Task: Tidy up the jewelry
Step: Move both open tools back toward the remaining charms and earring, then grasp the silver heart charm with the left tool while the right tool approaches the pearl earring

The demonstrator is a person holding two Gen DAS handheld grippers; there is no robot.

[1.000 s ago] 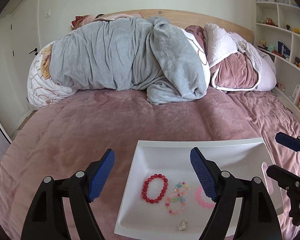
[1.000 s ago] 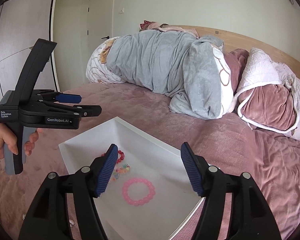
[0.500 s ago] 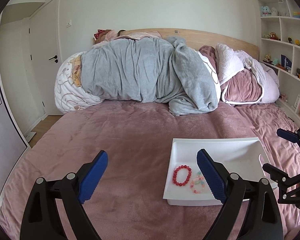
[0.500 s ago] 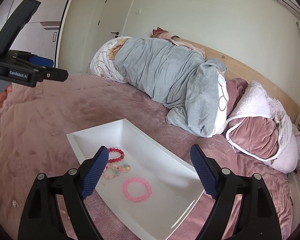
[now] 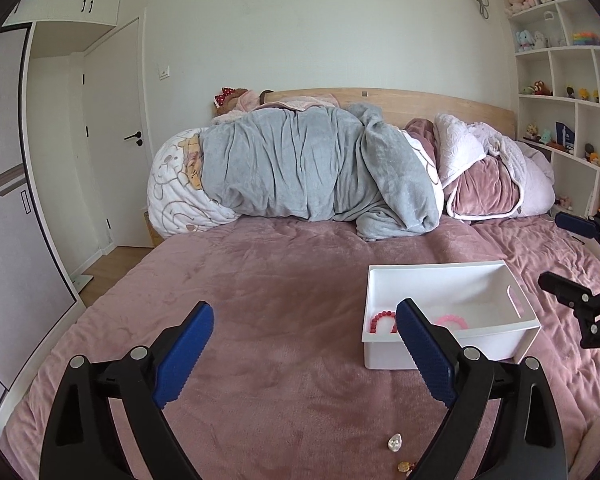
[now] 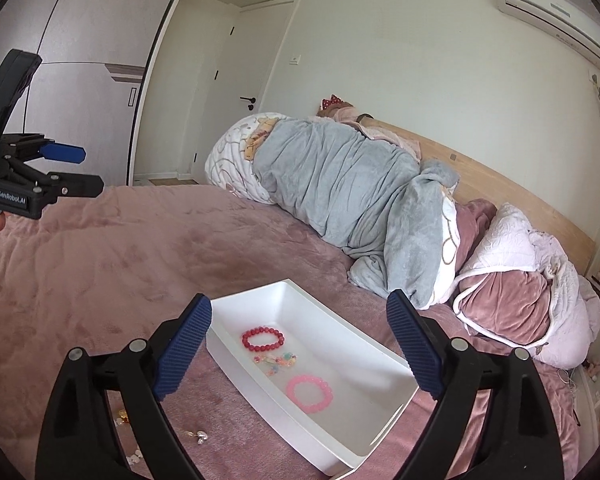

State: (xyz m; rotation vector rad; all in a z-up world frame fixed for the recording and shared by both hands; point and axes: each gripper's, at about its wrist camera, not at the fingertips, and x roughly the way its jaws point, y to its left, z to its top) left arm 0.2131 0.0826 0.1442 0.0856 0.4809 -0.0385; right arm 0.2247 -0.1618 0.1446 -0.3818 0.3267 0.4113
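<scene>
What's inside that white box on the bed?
The white box holds a red bead bracelet, a multicoloured bead piece and a pink bead bracelet. Its near corner is hidden behind the right gripper.

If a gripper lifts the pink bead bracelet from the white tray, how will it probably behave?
The pink bead bracelet is separate round beads in a ring, so it probably droops. Smooth beads may slip between the pads. It looks light; pushed, it likely slides on the smooth white tray.

Pink-covered bed (image 5: 284, 280), wooden headboard (image 5: 420, 104), white toy shelves (image 5: 572, 92).
</scene>
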